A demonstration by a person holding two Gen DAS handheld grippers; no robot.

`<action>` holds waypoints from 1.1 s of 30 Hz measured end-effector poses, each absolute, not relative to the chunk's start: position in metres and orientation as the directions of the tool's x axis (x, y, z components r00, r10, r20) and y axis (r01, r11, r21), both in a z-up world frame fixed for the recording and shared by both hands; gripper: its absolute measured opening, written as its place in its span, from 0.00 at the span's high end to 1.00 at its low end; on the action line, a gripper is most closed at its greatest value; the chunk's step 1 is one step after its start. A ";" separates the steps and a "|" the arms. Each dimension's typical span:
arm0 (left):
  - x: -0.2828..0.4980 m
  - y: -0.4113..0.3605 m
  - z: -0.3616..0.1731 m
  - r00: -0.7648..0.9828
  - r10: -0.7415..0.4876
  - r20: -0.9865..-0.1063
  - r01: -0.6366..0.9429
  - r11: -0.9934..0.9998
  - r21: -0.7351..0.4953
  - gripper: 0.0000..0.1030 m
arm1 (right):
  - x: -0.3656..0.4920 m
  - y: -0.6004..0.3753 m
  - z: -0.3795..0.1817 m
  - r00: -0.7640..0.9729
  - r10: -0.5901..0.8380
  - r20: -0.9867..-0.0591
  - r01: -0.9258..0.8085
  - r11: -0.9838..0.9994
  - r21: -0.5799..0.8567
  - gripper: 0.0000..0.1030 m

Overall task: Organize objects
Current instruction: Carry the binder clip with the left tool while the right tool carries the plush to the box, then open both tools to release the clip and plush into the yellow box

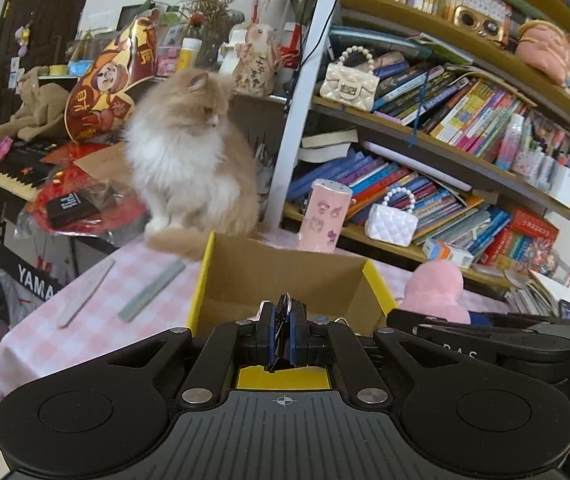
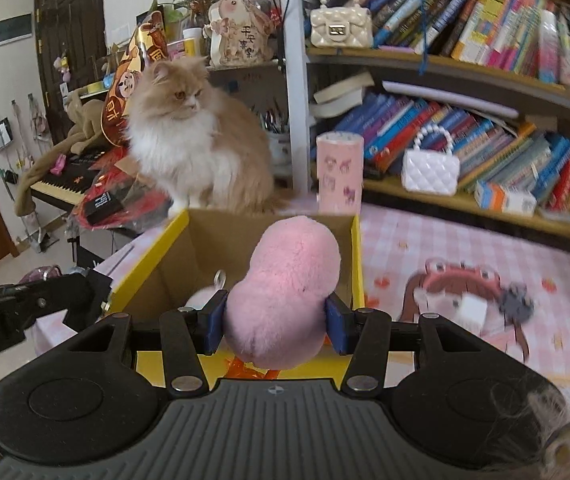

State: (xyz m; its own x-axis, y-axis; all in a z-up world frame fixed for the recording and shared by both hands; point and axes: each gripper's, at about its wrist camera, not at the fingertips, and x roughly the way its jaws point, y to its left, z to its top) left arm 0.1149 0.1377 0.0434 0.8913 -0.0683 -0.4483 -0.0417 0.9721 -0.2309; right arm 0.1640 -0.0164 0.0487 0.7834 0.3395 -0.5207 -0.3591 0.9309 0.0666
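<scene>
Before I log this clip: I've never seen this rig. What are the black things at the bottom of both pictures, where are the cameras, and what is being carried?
No robot here: a person holds a two-finger gripper in each hand, with a fisheye camera on each looking along its fingers. The left gripper is shut on a small metal ring with dark bits; I can't tell what it is. The right gripper is shut on a fluffy pink plush toy. Both are near an open yellow-edged cardboard box on the pink checked tablecloth. Behind the box sit a fluffy cream-and-white cat and a pink cylinder with cartoon stickers.
</scene>
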 end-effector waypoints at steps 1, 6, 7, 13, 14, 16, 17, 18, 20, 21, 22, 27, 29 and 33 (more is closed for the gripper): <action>0.123 0.136 0.042 0.889 -0.066 -0.453 -0.046 0.972 -0.231 0.95 | 0.175 -0.014 0.048 0.783 0.341 -0.521 -0.369 0.928 0.052 0.54; 0.162 0.128 0.031 0.875 -0.047 -0.481 -0.071 0.972 -0.224 0.95 | 0.222 -0.004 0.032 0.750 0.344 -0.565 -0.430 0.902 -0.021 0.54; 0.169 0.127 0.028 0.871 -0.042 -0.490 -0.079 0.971 -0.224 0.95 | 0.231 -0.002 0.027 0.738 0.343 -0.581 -0.446 0.894 -0.037 0.54; 0.200 0.119 0.005 0.825 -0.012 -0.565 -0.113 0.976 -0.186 0.95 | 0.266 0.010 -0.009 0.642 0.330 -0.692 -0.551 0.826 -0.117 0.54; 0.203 0.117 0.002 0.816 -0.008 -0.578 -0.114 0.978 -0.174 0.95 | 0.268 0.010 -0.013 0.632 0.329 -0.702 -0.562 0.818 -0.122 0.54; 0.209 0.113 -0.005 0.798 0.001 -0.603 -0.115 0.982 -0.151 0.95 | 0.273 0.010 -0.019 0.612 0.330 -0.719 -0.581 0.804 -0.125 0.54; 0.211 0.112 -0.008 0.790 0.005 -0.613 -0.116 0.983 -0.142 0.95 | 0.274 0.009 -0.022 0.601 0.332 -0.727 -0.590 0.798 -0.123 0.54; 0.213 0.111 -0.011 0.783 0.008 -0.622 -0.117 0.984 -0.135 0.95 | 0.275 0.009 -0.024 0.593 0.333 -0.733 -0.597 0.793 -0.122 0.54; 0.216 0.109 -0.016 0.773 0.019 -0.634 -0.123 0.985 -0.121 0.95 | 0.277 0.010 -0.027 0.582 0.340 -0.739 -0.621 0.772 -0.133 0.54; 0.217 0.107 -0.018 0.767 0.025 -0.641 -0.125 0.986 -0.111 0.95 | 0.277 0.012 -0.029 0.575 0.338 -0.745 -0.632 0.762 -0.142 0.54; 0.219 0.106 -0.020 0.763 0.029 -0.646 -0.126 0.987 -0.104 0.95 | 0.279 0.015 -0.031 0.567 0.335 -0.753 -0.643 0.751 -0.150 0.54; 0.221 0.102 -0.023 0.754 0.047 -0.655 -0.134 0.988 -0.082 0.93 | 0.283 0.018 -0.032 0.552 0.348 -0.758 -0.667 0.729 -0.152 0.48; 0.220 0.103 -0.021 0.761 0.050 -0.647 -0.142 0.986 -0.091 0.91 | 0.283 0.016 -0.030 0.560 0.355 -0.749 -0.662 0.735 -0.147 0.45; 0.214 0.105 -0.013 0.789 0.058 -0.612 -0.157 0.981 -0.110 0.87 | 0.279 0.009 -0.021 0.598 0.368 -0.712 -0.637 0.757 -0.143 0.41</action>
State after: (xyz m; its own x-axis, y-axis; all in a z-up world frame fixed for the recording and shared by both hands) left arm 0.2140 0.1048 -0.0129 0.7890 0.0583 -0.6116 -0.1575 0.9814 -0.1097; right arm 0.2794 0.0087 -0.0207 0.5980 0.3683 -0.7119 -0.6371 0.7574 -0.1433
